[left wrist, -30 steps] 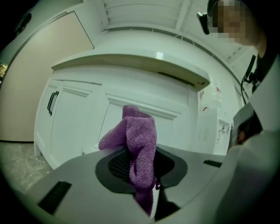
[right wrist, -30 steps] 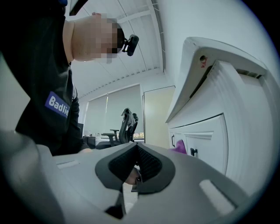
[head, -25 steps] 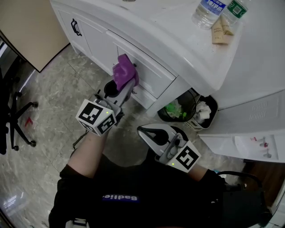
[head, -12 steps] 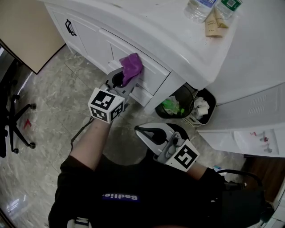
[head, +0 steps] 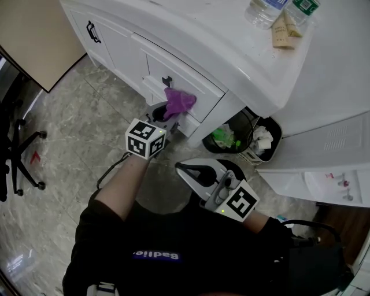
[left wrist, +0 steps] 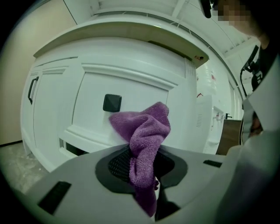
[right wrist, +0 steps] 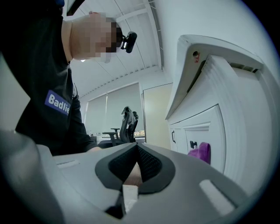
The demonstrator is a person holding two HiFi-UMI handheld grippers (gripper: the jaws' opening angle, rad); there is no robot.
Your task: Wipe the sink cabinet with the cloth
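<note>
Left tool [head: 165, 110] is pinched shut on the purple cloth [head: 179, 101]. The jaws clamp the cloth's lower folds, and the rest bunches up past the tips. The cloth is pressed against the white drawer front of the sink cabinet [head: 191, 52], just right of and below the black drawer knob [head: 167, 81], without covering it. In the left gripper view the cloth's upper bulge touches the drawer panel.

Right tool [head: 196, 173] is held low in front of the sink cabinet, well apart from it and close to the person's body. Its jaws are pressed together with nothing between them and touch nothing.

A waste bin [head: 245, 139] with rubbish sits on the floor at the sink cabinet's right end. Two bottles [head: 266, 8] stand on the sink cabinet's tabletop.
</note>
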